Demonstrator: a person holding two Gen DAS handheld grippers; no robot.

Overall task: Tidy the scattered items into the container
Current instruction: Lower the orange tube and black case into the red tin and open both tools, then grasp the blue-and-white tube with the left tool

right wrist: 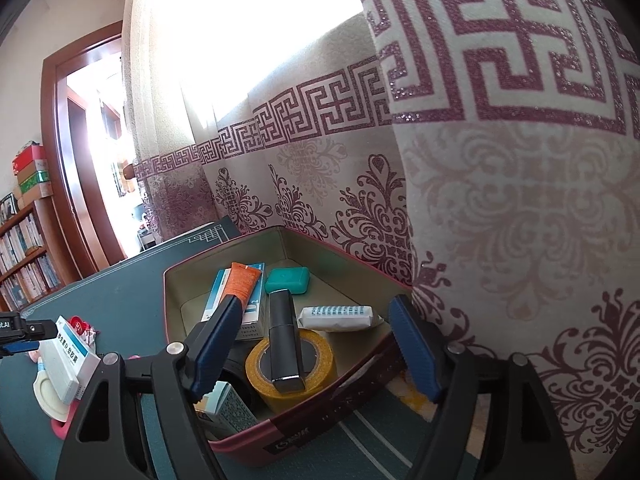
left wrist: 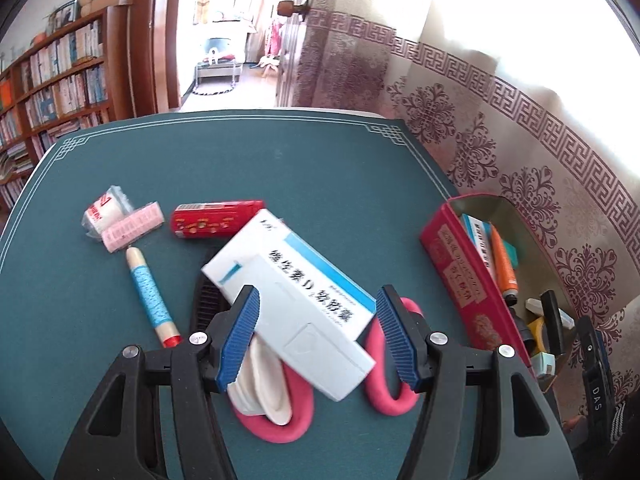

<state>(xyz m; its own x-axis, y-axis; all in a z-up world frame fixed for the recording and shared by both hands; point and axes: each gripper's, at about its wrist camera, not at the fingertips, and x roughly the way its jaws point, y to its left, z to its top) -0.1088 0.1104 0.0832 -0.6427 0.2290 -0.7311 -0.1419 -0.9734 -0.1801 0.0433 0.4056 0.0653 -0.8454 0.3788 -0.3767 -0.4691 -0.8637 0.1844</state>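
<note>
We found the left claw [left wrist: 316, 332] standing open astride the white medicine box [left wrist: 292, 300], pads clear, its long axis running diagonally far-left to near-right. The tin [left wrist: 456, 268] lay right. The right claw [right wrist: 316, 344] hovered open and empty over it.

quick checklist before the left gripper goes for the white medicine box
1. Left gripper open: ok.
2. White medicine box lies between the fingers, pads not pressing it: ok.
3. Box free underneath: not ok, it rests tilted on the pink scissors.
4. Right gripper open and holding nothing: ok.
5. Room in the red tin: cannot tell, tape roll and other things already fill much of it.
</note>
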